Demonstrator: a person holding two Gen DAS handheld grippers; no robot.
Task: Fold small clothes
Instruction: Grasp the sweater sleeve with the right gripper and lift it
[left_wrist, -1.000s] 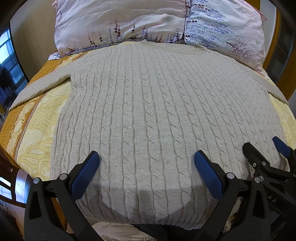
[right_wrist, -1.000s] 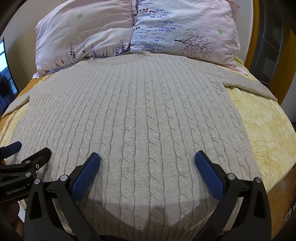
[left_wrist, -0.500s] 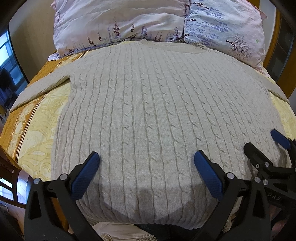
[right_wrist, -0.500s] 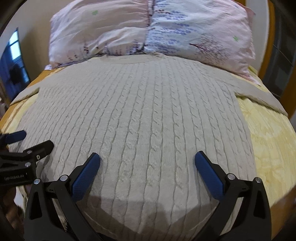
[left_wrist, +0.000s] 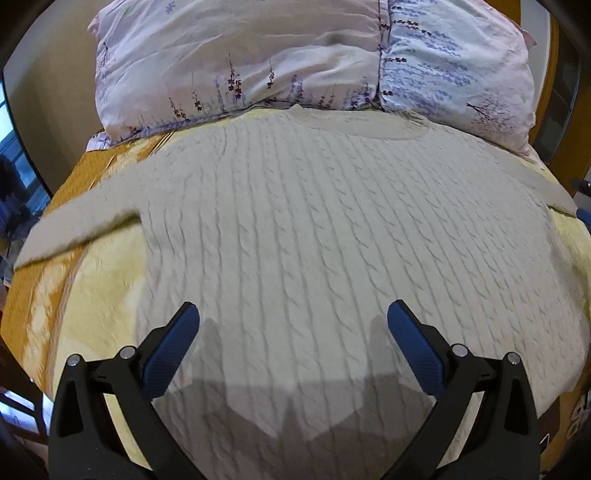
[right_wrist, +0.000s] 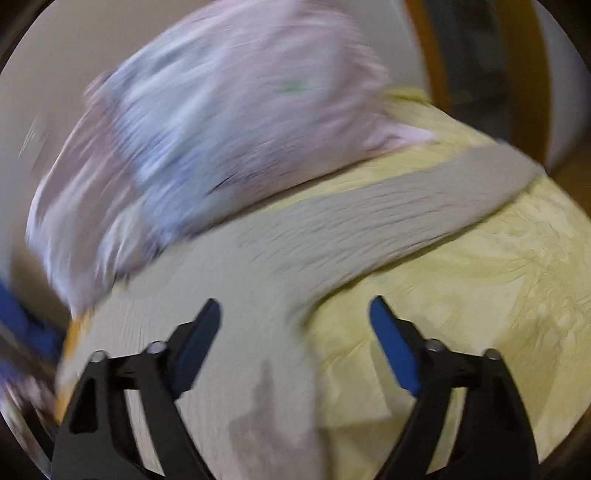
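One sweater (left_wrist: 332, 240): beige cable knit, lying flat and front-up on the bed (left_wrist: 92, 295), filling the centre of the left view. Crew neck at top centre, just under the pillows. One sleeve runs out to the left edge of the frame, the other to the right edge. Hem at the bottom, in shadow between the claw fingers.

Two pillows across the top of the frame: pink floral one (left_wrist: 229, 59) upper left, pale blue floral one (left_wrist: 454, 62) upper right, touching each other. Bedspread is yellow and orange, showing on both sides of the sweater.

Left claw (left_wrist: 293, 328): released, jaws wide apart, nothing between them, over the lower body of the sweater.

Right claw (right_wrist: 295, 325): also released, empty. Right view is heavily motion-blurred. Its sweater sleeve (right_wrist: 406, 206) crosses from centre to upper right over the yellow bedspread; sweater body sits lower left under the left finger, bare bedspread under the right finger. Pillows blurred in the upper left.
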